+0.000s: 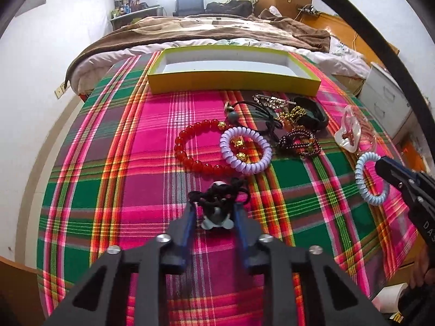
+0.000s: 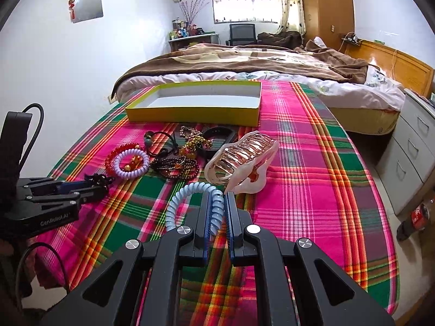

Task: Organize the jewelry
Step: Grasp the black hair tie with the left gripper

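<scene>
Left fingers (image 1: 214, 209): clamped on a black cord pendant (image 1: 217, 203) that lies on the plaid desk (image 1: 136, 163).
Left view, jewelry: red bead bracelet (image 1: 190, 149) and lilac coil tie (image 1: 246, 150) just ahead, touching; yellow box (image 1: 233, 82) beyond.
Right fingers (image 2: 217, 209): pinched on a pale blue coil tie (image 2: 185, 198).
Right view, nearby: pink hair claw (image 2: 244, 157) just ahead of the fingertips.

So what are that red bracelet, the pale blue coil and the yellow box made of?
The red bracelet: glossy see-through round beads, likely glass or polished stone, with a gold-coloured bead. The pale blue coil: smooth, shiny spiral cord, probably stretchy plastic, like a phone-cord hair tie. The yellow box: matte flat walls with a white inside, apparently cardboard.
</scene>
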{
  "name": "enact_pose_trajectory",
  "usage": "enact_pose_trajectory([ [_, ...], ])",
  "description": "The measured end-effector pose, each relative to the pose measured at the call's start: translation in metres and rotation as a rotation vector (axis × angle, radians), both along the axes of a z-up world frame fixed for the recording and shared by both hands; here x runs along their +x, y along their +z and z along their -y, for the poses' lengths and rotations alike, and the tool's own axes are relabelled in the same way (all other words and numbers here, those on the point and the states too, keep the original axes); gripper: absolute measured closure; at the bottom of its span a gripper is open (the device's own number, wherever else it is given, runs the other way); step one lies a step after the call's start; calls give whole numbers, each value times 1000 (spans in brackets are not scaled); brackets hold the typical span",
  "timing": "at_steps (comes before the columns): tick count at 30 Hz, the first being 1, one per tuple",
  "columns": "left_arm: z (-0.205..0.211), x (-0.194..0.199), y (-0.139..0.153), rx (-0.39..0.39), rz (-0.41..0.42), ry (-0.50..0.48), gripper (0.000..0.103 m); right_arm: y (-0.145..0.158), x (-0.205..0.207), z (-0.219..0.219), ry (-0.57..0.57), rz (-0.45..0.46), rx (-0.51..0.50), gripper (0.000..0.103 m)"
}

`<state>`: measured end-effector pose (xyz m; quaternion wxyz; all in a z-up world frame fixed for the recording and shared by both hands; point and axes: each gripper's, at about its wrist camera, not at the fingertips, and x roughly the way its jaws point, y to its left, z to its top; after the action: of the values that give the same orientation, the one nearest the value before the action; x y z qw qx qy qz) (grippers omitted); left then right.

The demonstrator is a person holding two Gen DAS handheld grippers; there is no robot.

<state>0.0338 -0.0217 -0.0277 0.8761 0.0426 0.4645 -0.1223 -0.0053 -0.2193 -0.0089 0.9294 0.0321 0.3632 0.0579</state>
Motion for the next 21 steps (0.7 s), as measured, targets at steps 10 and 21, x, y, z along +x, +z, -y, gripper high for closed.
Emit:
enact_pose_trajectory([
  [10,-11,-3,10,-49,45,19,80,3,-3,-3,6,10,0,93],
  [21,-21,-1,39,-80,102,28,80,27,3,-14,38,58,3,93],
])
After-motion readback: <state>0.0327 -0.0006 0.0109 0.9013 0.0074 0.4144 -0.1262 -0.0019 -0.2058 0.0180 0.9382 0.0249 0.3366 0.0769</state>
